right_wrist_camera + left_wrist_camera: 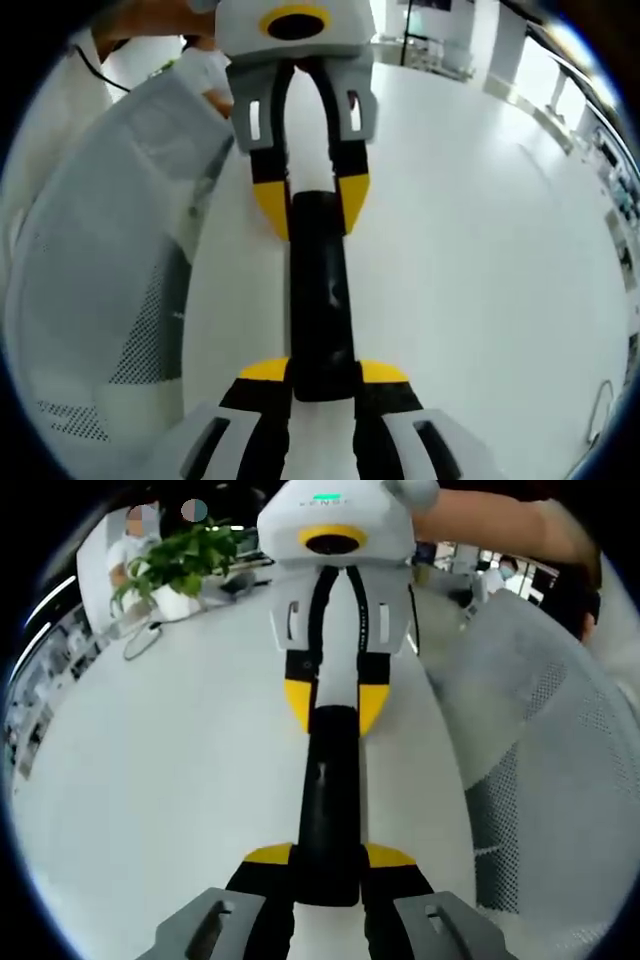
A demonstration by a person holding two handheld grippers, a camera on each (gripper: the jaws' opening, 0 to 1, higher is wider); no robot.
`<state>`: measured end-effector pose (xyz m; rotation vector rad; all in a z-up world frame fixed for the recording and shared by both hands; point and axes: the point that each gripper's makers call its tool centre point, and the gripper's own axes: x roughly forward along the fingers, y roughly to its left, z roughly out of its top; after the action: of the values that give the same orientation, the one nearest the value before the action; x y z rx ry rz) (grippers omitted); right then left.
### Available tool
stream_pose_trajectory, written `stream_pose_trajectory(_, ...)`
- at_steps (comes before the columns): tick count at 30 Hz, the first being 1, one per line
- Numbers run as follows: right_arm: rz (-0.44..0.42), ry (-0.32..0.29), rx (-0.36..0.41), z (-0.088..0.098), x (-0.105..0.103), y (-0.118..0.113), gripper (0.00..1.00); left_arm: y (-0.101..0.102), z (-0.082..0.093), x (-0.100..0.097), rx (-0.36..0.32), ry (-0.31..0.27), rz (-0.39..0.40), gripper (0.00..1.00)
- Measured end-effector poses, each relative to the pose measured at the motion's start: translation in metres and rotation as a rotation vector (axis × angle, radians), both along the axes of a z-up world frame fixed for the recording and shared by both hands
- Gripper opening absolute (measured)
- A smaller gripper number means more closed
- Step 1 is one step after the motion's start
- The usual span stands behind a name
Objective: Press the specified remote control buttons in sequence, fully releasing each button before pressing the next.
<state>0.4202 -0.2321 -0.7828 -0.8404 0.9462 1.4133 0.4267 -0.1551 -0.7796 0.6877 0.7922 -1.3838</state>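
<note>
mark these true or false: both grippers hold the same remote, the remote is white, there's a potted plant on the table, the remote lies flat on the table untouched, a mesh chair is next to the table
1. Both grippers hold the same remote. True: the left gripper and the right gripper each clamp one end of the black remote.
2. The remote is white. False: it is black.
3. A potted plant stands on the table. True: a green plant sits at the far end of the white table.
4. The remote lies untouched on the table. False: jaws grip it at both ends.
5. A mesh chair is beside the table. True: a pale mesh chair stands at the table's edge.
</note>
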Motion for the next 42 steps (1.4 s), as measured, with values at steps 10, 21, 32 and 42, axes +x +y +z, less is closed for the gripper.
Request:
stream_pose_trajectory(10, 0.006, -0.008, 0.003, -0.001, -0.005, 0.002, 0.20, 0.000, -0.004, -0.006, 0.000, -0.005, -0.003, 0.23)
stream_pose_trajectory(21, 0.033, -0.041, -0.021, -0.003, -0.003, 0.001, 0.21, 0.000, -0.004, -0.007, -0.004, -0.027, 0.001, 0.23)
stream_pose_trajectory(32, 0.057, -0.062, -0.038, -0.003, -0.004, 0.000, 0.21, 0.001, -0.005, -0.006, 0.003, -0.043, -0.005, 0.24)
stream_pose_trajectory(42, 0.051, -0.071, -0.056, -0.001, -0.004, -0.009, 0.22, 0.001, -0.005, -0.005, 0.003, -0.043, -0.003, 0.24)
